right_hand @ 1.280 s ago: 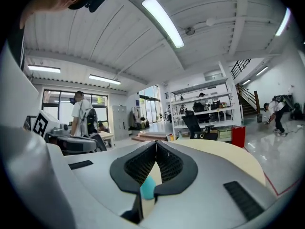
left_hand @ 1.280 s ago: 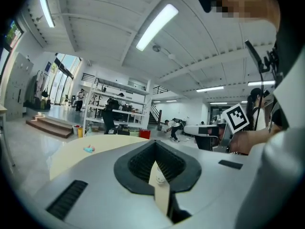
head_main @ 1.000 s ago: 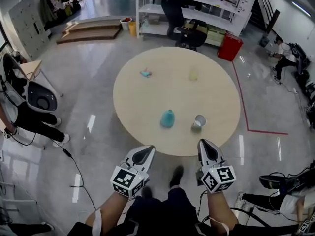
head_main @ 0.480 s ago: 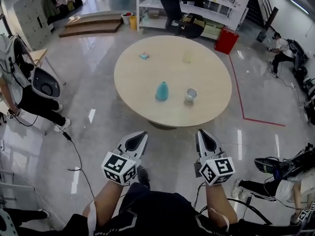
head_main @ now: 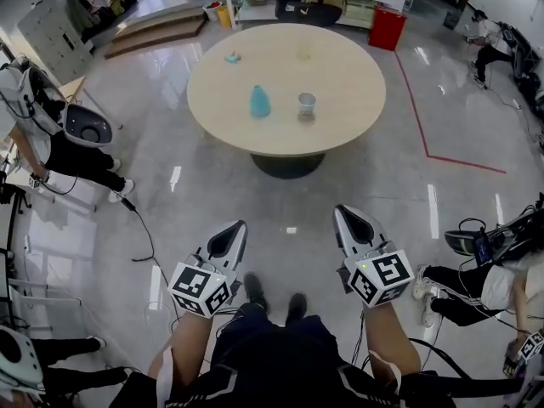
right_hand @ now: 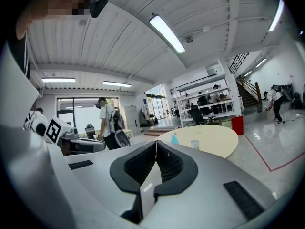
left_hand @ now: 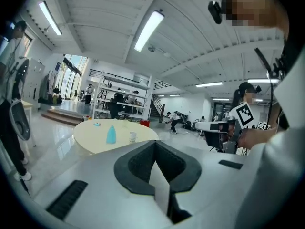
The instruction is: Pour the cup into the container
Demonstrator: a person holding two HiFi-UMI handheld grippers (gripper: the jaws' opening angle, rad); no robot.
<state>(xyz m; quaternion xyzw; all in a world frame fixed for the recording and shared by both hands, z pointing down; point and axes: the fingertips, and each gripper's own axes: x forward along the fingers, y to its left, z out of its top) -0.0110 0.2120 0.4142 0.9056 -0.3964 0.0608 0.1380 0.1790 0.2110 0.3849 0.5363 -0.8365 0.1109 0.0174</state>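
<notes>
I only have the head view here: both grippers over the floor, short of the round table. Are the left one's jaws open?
Observer: No. The left gripper view shows the left gripper with jaws together, nothing between them.
Operator: And the right?
Observer: The right gripper is shut and empty too.
Operator: Do those cameras see the table?
Observer: Both do; in the left gripper view the blue container and cup show beyond the jaws, leftward.
</notes>
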